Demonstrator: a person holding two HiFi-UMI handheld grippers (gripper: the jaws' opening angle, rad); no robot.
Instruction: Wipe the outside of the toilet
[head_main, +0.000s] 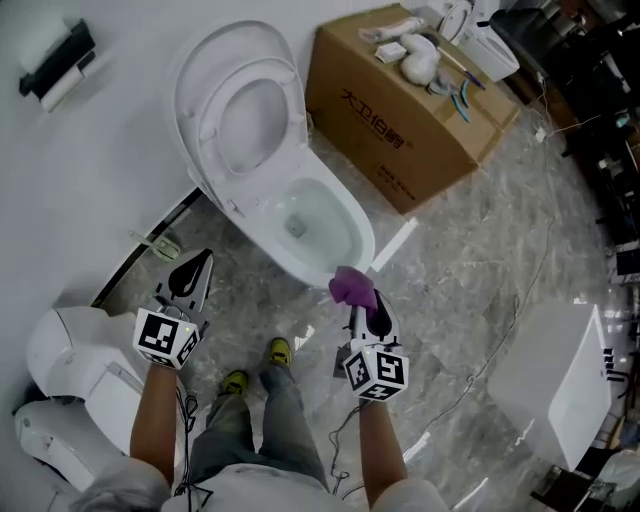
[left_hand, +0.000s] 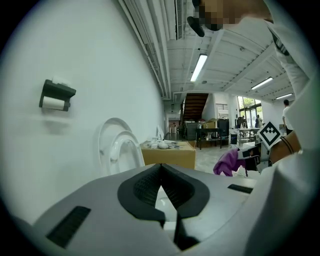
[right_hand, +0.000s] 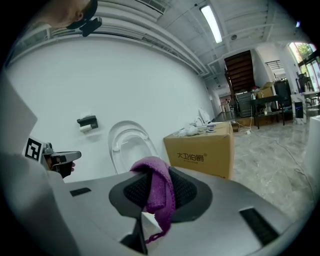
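A white toilet (head_main: 300, 215) stands against the wall with its lid and seat (head_main: 240, 110) raised; the lid also shows in the right gripper view (right_hand: 127, 145). My right gripper (head_main: 352, 295) is shut on a purple cloth (head_main: 350, 287), held just off the bowl's front rim. In the right gripper view the purple cloth (right_hand: 157, 190) hangs folded between the closed jaws. My left gripper (head_main: 190, 272) hovers over the floor left of the bowl, jaws shut with nothing in them. From the left gripper view the raised seat (left_hand: 120, 150) lies ahead.
A cardboard box (head_main: 405, 110) with white items on top stands right of the toilet. A paper holder (head_main: 55, 65) hangs on the wall. Other white fixtures sit at lower left (head_main: 70, 380) and right (head_main: 555, 385). Cables cross the marble floor (head_main: 470, 270).
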